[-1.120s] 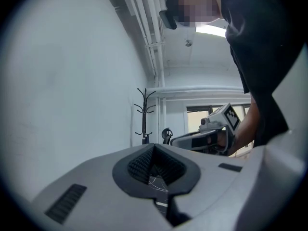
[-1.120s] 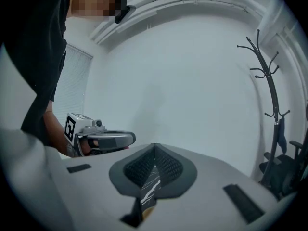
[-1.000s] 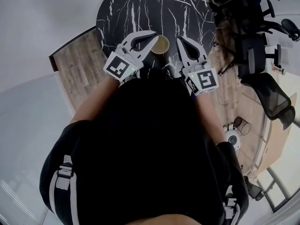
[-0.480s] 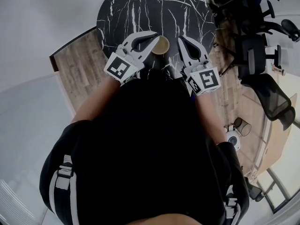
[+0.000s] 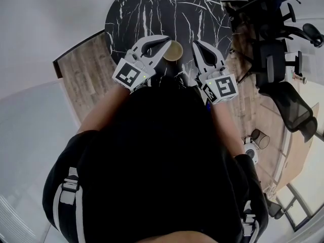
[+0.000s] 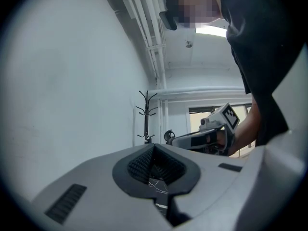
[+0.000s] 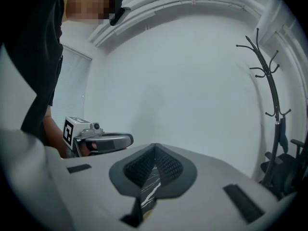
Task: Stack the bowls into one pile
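A tan bowl (image 5: 174, 50) sits on the round black marble table (image 5: 167, 9), near its front edge. In the head view it lies between my two grippers. My left gripper (image 5: 167, 40) is shut and empty, its tip just left of the bowl's rim. My right gripper (image 5: 195, 43) is also shut and empty, a little to the bowl's right. In the left gripper view its jaws (image 6: 154, 147) meet at the tips, with only marble showing in the gap. The right gripper view shows the same closed jaws (image 7: 155, 146). Whether the bowl is one or a pile I cannot tell.
Black office chairs (image 5: 283, 59) crowd the floor right of the table. A black coat stand (image 7: 272, 105) rises by the white wall. Wooden flooring (image 5: 83, 70) lies left of the table. The person's dark torso hides the table's near edge.
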### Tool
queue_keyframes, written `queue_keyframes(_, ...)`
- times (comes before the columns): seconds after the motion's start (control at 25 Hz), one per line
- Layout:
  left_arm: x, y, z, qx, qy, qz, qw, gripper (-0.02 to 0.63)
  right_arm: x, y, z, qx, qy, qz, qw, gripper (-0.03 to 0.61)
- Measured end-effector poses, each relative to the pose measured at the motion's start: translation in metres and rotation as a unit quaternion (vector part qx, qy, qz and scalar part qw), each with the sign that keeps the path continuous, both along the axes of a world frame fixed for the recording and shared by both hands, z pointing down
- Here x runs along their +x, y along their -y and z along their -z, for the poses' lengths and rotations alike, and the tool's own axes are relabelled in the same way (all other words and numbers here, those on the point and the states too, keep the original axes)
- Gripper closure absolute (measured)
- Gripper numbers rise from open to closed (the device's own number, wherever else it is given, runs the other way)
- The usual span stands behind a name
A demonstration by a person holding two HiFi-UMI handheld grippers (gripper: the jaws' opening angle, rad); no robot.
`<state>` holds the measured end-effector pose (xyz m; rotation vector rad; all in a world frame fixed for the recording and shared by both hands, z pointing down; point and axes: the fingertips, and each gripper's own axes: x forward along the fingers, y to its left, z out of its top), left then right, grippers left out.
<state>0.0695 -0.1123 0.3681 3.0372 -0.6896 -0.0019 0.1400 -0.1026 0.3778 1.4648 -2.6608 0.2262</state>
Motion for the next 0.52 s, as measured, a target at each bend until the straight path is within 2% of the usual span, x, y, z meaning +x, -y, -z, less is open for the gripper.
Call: queue_keyframes(0.52,0.0001,0.0036,-0.0007,0.006,0.006,-0.005,1.0,0.609,0.0045,0.0002,0.0021,0.004,-0.001,-0.011,1.0,0.577)
